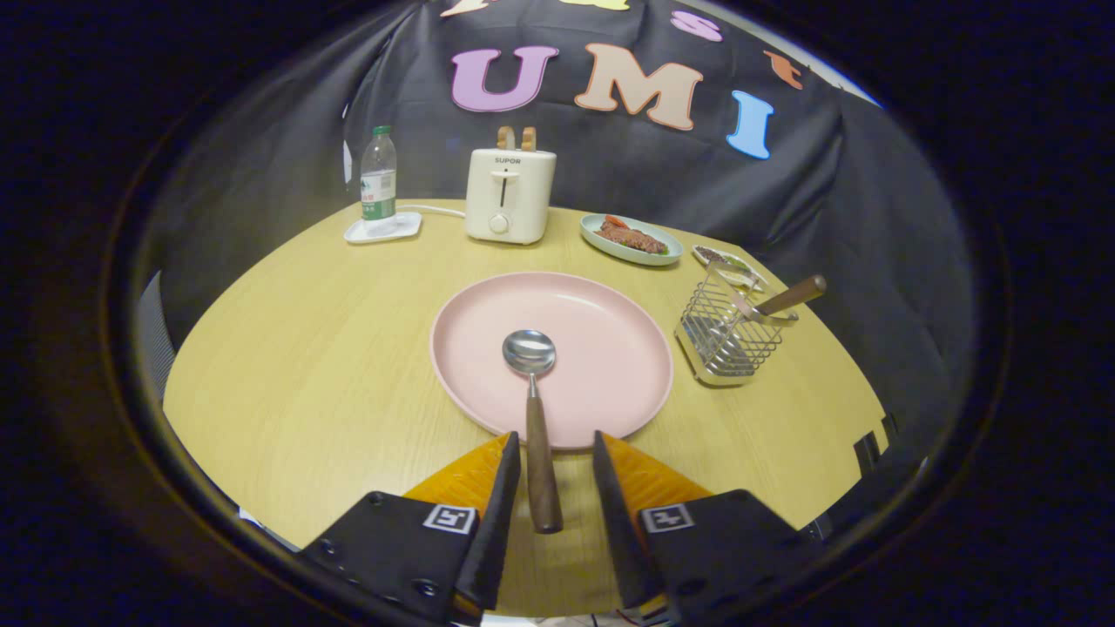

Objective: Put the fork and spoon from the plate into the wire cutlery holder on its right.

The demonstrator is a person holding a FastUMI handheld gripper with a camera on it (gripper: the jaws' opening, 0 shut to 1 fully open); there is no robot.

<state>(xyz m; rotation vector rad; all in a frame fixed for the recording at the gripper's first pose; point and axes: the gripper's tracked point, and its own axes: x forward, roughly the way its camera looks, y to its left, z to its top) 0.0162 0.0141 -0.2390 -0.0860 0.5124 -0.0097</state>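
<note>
Lying with its bowl on the pink plate (pixel 601 348) and its wooden handle running off the plate's near rim onto the table, the spoon (pixel 533 409) is seen in the gripper view as the thing closest to the gripper (pixel 557 457). The two fingers are held spread apart, with the handle passing between them; the handle lies closer to the left finger than to the right one, and whether that finger touches it cannot be told, but it is not pinched from both sides. The plate is set on the round wooden table (pixel 305 366), just ahead of the fingers. To the right of the plate, near but apart from it, the wire cutlery holder (pixel 727 335) is standing, and a wooden-handled utensil (pixel 784 300) is leaned in it, its handle tilted up and away from the plate; its head is hidden among the wires, so whether it is the fork cannot be told. Beyond the plate, a white toaster (pixel 510 196) with two slices of bread raised from its slots is placed, with a clear water bottle (pixel 378 178) on a small white tray (pixel 383 229) to its left. Behind the plate and to its right, a pale green dish of food (pixel 631 238) is set, and a smaller dish (pixel 730 261) is seen just behind the holder.
</note>
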